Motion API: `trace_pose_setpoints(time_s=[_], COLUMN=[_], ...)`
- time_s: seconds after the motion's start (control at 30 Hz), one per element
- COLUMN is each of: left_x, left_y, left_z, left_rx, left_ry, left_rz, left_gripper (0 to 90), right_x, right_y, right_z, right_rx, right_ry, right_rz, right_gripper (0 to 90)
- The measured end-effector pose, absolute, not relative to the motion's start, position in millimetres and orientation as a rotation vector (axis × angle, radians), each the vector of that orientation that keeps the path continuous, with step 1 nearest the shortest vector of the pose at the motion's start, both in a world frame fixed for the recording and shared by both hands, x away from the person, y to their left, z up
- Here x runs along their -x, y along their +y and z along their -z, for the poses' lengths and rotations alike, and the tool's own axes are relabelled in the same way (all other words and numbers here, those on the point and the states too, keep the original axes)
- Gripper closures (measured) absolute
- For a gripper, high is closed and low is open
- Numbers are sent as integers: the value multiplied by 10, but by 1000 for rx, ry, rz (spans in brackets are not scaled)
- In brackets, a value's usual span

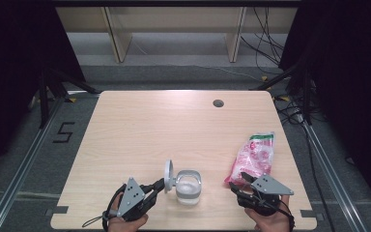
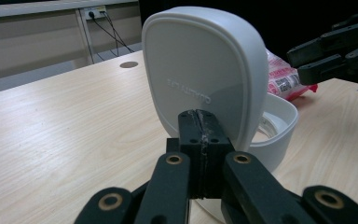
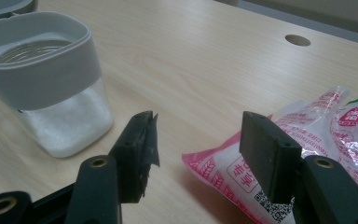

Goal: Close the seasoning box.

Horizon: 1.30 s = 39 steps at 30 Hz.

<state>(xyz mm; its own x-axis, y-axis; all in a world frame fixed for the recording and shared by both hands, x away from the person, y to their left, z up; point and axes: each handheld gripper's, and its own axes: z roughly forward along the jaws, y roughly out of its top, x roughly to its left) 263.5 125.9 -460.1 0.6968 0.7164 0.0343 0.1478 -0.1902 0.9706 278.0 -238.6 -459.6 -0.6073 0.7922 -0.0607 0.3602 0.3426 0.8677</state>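
Note:
A clear container (image 1: 189, 187) with a grey collar and white granules inside stands near the table's front edge. Its grey flip lid (image 1: 168, 174) is tipped up on its left side. My left gripper (image 1: 161, 184) points at the foot of that lid; in the left gripper view the jaws (image 2: 200, 128) are shut together right against the lid (image 2: 205, 65), and I cannot tell whether they pinch its edge. A pink and white bag (image 1: 254, 157) lies to the right. My right gripper (image 1: 237, 184) is open at the bag's near corner (image 3: 223, 165), which lies between the spread fingers without touching them.
A round cable hole (image 1: 218, 103) sits in the far part of the wooden table (image 1: 174, 125). Wooden shelving and cables stand behind the table. The right gripper (image 2: 335, 49) appears beyond the container (image 2: 279, 126) in the left gripper view.

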Motion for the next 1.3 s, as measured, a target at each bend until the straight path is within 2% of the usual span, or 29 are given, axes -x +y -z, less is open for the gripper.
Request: trace_pose_setpoints(time_s=[0.5, 1.1, 1.3], left_x=[-2647, -2632, -2593], left_y=[1247, 1104, 1108], left_z=[4546, 4533, 4526], left_rx=[-1738, -1734, -1733], left_ry=[663, 639, 638], left_rz=[-623, -598, -595], left_gripper=[890, 886, 857], right_x=[-2720, -2671, -2675], right_y=[-2396, -2424, -2427], right_z=[4614, 4615, 4620], right_rx=[-1008, -1010, -991], right_ry=[2130, 2147, 2154], right_rz=[-1208, -1200, -1205], right_gripper=[455, 455, 455])
